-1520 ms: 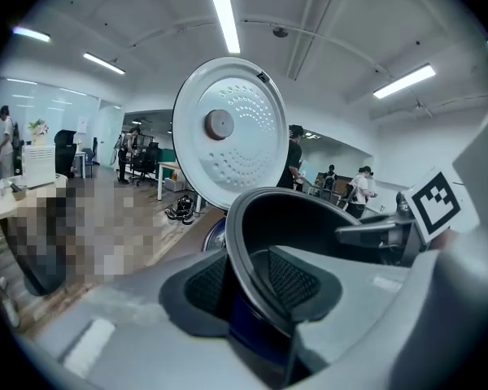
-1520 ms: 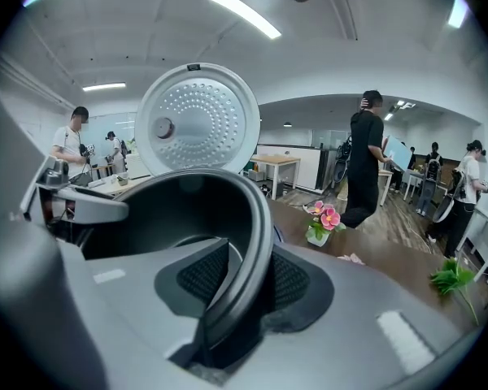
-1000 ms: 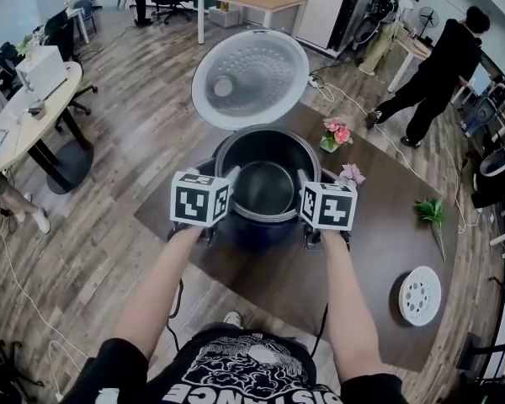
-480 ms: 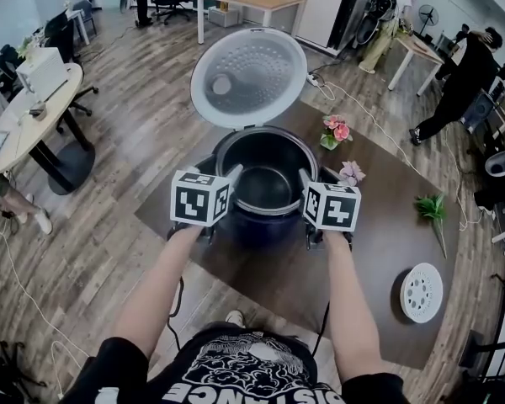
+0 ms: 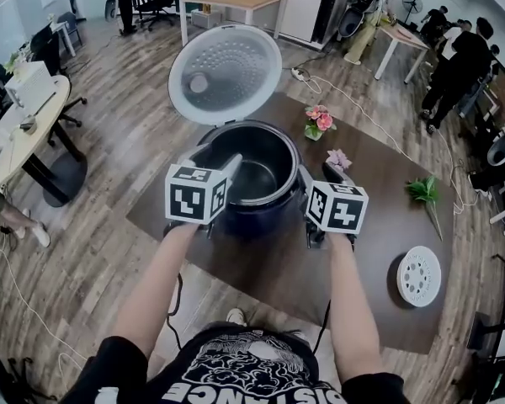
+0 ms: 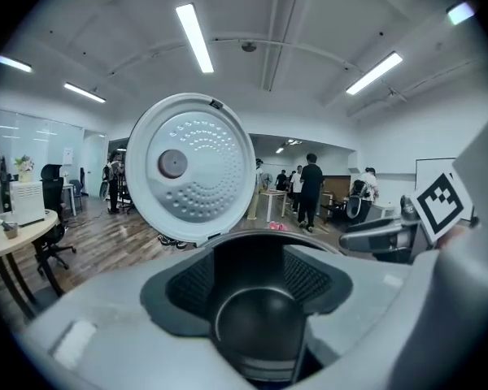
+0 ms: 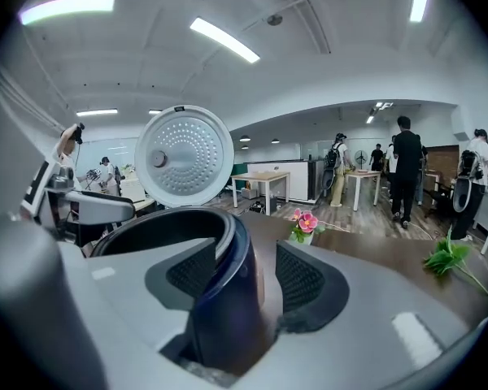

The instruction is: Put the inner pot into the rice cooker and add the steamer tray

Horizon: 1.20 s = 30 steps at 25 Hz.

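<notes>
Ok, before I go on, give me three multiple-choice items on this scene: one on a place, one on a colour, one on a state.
1. Where is the steamer tray?
A) on the floor
B) on a chair
C) on the table, at the person's right

2. What colour is the outer wall of the rice cooker?
A) dark blue
B) white
C) red

3. How is the lid of the rice cooker?
A) shut
B) swung open
C) taken off, lying flat

Answers: 1 C, the white tray lies on the brown tabletop. 2 A, the wall under the rim shows dark blue. 3 B, the lid stands up behind the opening.
</notes>
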Each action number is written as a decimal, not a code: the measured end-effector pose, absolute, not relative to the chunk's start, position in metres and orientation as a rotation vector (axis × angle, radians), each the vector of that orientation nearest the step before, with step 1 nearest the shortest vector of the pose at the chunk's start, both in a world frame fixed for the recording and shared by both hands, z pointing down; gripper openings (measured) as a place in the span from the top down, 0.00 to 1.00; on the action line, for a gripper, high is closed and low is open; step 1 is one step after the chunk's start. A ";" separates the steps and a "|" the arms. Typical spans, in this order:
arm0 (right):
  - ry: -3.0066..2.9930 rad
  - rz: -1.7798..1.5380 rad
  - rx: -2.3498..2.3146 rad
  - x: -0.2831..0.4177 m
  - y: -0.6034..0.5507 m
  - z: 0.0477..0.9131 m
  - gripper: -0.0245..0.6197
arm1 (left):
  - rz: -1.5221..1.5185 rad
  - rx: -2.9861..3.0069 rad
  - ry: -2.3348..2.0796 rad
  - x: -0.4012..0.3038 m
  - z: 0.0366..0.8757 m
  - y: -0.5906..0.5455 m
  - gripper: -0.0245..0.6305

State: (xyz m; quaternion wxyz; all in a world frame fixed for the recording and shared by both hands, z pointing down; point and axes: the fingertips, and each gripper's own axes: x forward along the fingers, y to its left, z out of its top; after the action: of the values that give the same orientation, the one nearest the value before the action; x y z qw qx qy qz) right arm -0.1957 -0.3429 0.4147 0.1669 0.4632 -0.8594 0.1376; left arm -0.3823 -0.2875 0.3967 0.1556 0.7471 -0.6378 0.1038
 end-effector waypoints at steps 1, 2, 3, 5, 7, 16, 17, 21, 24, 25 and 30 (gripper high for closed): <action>-2.446 0.395 1.327 -0.189 -0.342 0.414 0.59 | 0.296 2.155 -1.816 -0.375 0.394 -0.289 0.56; -2.449 0.399 1.336 -0.182 -0.340 0.412 0.58 | 0.293 2.171 -1.803 -0.367 0.391 -0.290 0.55; -2.451 0.402 1.347 -0.175 -0.339 0.409 0.57 | 0.289 2.187 -1.788 -0.359 0.388 -0.291 0.54; -2.447 0.406 1.376 -0.159 -0.336 0.404 0.55 | 0.285 2.220 -1.758 -0.342 0.383 -0.294 0.53; -2.436 0.405 1.408 -0.141 -0.331 0.402 0.54 | 0.285 2.254 -1.729 -0.324 0.380 -0.295 0.53; -2.373 0.441 1.570 -0.042 -0.314 0.404 0.50 | 0.312 2.417 -1.597 -0.225 0.370 -0.308 0.49; -2.365 0.446 1.588 -0.031 -0.312 0.404 0.50 | 0.316 2.434 -1.578 -0.213 0.370 -0.309 0.49; -2.331 0.465 1.665 0.013 -0.302 0.405 0.49 | 0.317 2.497 -1.504 -0.167 0.371 -0.310 0.48; -2.297 0.484 1.729 0.053 -0.295 0.407 0.48 | 0.323 2.529 -1.435 -0.126 0.375 -0.312 0.47; -2.287 0.492 1.752 0.066 -0.292 0.407 0.48 | 0.327 2.539 -1.412 -0.113 0.376 -0.312 0.47; -2.239 0.520 1.861 0.111 -0.277 0.408 0.46 | 0.345 2.589 -1.298 -0.063 0.385 -0.311 0.46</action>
State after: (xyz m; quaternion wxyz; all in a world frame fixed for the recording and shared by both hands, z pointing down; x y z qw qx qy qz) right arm 0.1109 -0.2765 0.4077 0.0918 0.6265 -0.7539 0.1752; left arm -0.0628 -0.3109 0.3846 0.1123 0.8820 -0.4423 0.1176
